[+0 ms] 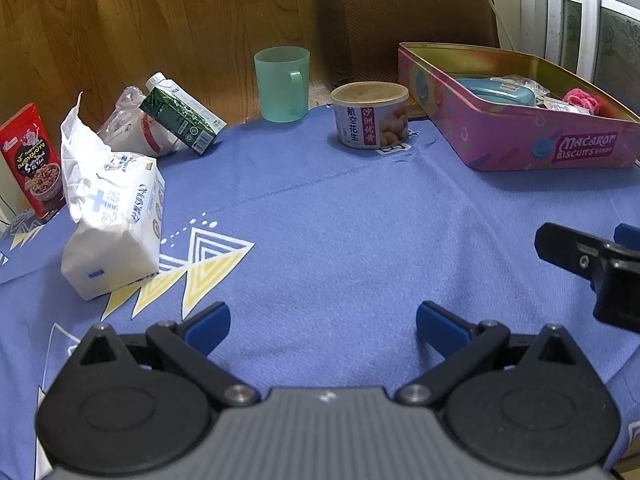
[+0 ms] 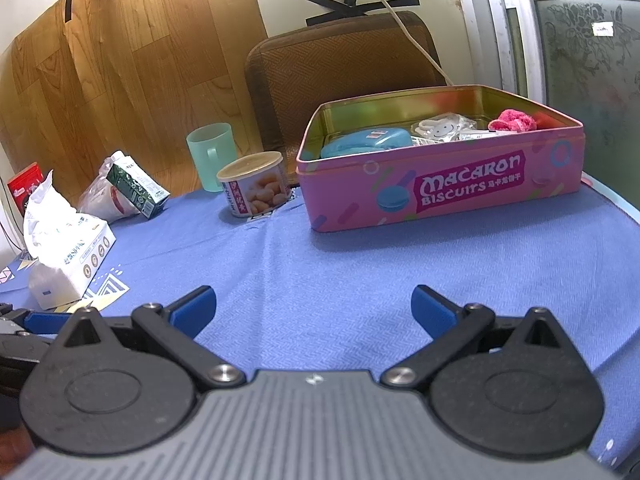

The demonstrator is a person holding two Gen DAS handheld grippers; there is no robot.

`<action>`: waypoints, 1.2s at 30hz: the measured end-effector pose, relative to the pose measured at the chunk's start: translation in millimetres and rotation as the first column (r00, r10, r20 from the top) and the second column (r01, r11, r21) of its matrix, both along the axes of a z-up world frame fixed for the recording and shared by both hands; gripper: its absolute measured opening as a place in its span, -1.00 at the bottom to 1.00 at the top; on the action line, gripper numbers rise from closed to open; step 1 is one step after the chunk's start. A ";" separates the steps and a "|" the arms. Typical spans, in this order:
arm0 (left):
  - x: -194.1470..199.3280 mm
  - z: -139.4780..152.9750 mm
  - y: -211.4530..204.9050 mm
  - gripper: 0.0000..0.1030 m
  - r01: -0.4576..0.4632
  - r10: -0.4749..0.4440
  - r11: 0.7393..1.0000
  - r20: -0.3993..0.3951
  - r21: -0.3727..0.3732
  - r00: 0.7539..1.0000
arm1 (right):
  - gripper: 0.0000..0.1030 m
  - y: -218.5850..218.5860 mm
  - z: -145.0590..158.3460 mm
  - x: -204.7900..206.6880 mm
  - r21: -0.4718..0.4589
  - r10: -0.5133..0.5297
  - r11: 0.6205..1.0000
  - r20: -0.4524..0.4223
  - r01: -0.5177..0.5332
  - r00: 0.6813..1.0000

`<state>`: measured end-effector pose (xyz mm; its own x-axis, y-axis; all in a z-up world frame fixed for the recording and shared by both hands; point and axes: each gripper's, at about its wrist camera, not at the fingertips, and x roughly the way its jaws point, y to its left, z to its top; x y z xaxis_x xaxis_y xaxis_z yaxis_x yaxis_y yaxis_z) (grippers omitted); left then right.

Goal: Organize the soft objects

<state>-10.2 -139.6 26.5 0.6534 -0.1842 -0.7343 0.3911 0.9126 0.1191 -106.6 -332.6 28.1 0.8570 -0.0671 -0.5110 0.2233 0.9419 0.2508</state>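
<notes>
Over the blue bench cloth (image 1: pixel 340 216), both grippers hang with jaws wide and holding nothing. I think a pick comes next: the left gripper (image 1: pixel 323 326) must reach left to the soft tissue pack (image 1: pixel 116 220), then carry it toward the pink biscuit tin (image 2: pixel 440 184). The right gripper (image 2: pixel 313 307) waits near the tin.

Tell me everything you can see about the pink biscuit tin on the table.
The pink biscuit tin is a shallow rectangular metal box with rounded corners, lid off, gold inside. Its front wall reads "Macaron Biscuits" beside a blue macaron drawing, stripes and circles. It sits flat on the blue tablecloth at the far right, just right of the peanut can; whether they touch is unclear. Inside lie a blue case, clear packets and a fluffy pink item. Neither gripper touches it.
</notes>
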 end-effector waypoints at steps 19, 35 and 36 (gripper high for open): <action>0.3 1.4 -3.3 0.99 -0.002 0.002 1.000 -0.004 -0.004 1.000 | 1.00 -2.5 -1.3 -0.6 0.005 -0.003 1.000 -0.001 0.003 1.000; 0.9 3.8 -3.4 0.99 -0.003 0.003 1.000 -0.002 -0.015 1.000 | 1.00 -2.3 -1.2 -0.7 0.006 -0.004 1.000 -0.002 0.004 1.000; 0.8 4.5 -3.1 0.99 -0.001 0.001 1.000 0.002 -0.018 1.000 | 1.00 -2.2 -1.2 -0.7 0.005 -0.004 1.000 -0.002 0.004 1.000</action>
